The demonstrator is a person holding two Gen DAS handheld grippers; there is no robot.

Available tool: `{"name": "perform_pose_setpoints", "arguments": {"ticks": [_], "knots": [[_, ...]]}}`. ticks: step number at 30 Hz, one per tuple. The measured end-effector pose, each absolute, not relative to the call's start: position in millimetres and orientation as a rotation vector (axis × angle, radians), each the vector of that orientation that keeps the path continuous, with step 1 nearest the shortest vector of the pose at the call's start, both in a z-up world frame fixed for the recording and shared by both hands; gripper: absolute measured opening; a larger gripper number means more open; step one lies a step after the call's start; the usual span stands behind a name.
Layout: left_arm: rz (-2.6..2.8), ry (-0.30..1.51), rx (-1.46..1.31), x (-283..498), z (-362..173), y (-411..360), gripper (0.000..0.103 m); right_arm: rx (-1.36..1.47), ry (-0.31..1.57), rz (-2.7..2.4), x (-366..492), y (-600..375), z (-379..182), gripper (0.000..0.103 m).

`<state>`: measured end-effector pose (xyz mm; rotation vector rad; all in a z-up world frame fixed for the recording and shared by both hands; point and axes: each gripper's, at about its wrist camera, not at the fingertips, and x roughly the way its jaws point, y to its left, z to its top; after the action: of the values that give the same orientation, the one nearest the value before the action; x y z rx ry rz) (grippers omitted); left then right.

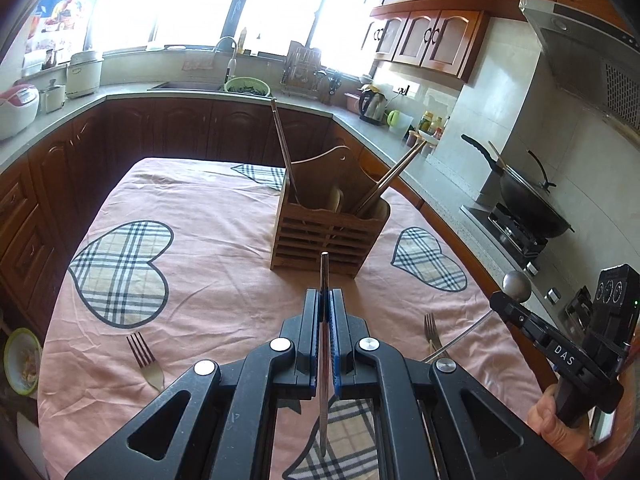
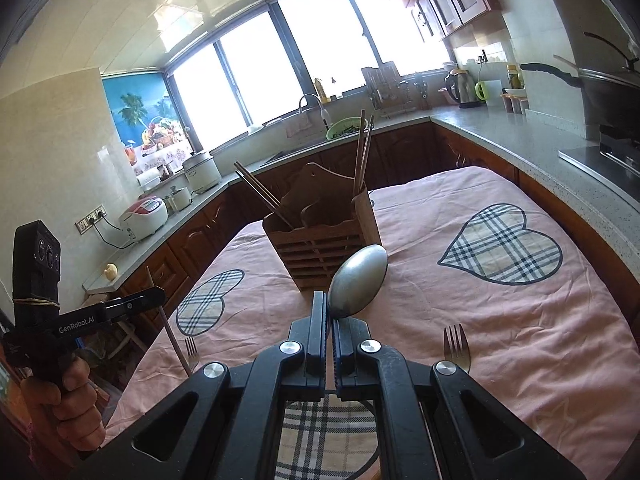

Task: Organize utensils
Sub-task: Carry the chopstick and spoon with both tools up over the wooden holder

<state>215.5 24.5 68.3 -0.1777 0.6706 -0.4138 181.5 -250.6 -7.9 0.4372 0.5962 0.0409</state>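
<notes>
A wooden slatted utensil holder [image 1: 330, 236] stands mid-table on the pink cloth and holds chopsticks [image 1: 390, 178]; it also shows in the right wrist view [image 2: 320, 248]. My left gripper [image 1: 325, 300] is shut on a chopstick [image 1: 324, 276], held above the cloth in front of the holder. My right gripper [image 2: 331, 308] is shut on a metal spoon [image 2: 358, 284] by its handle, bowl up, in front of the holder. Two forks lie on the cloth: one at the left [image 1: 146, 358], one at the right [image 1: 432, 330]; both also show in the right wrist view [image 2: 191, 350] [image 2: 458, 346].
The table has a pink cloth with plaid hearts [image 1: 120, 272]. Kitchen counters wrap around it, with a sink [image 1: 188, 86], rice cookers [image 1: 16, 106], a kettle [image 1: 372, 104] and a wok on the stove [image 1: 528, 200]. A bowl [image 1: 22, 360] sits low at the left.
</notes>
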Motion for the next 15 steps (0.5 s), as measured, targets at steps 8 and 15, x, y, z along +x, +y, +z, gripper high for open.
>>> {"name": "perform_pose_setpoints", "arguments": {"ticks": [8,15], "knots": [[-0.413,0.627,-0.19,218,78,30,0.003,0.414,0.565,0.037,188,-254,5,0.002],[-0.409,0.589,-0.214,224,87,36,0.003,0.407,0.546,0.038,196,-258,10,0.002]]}}
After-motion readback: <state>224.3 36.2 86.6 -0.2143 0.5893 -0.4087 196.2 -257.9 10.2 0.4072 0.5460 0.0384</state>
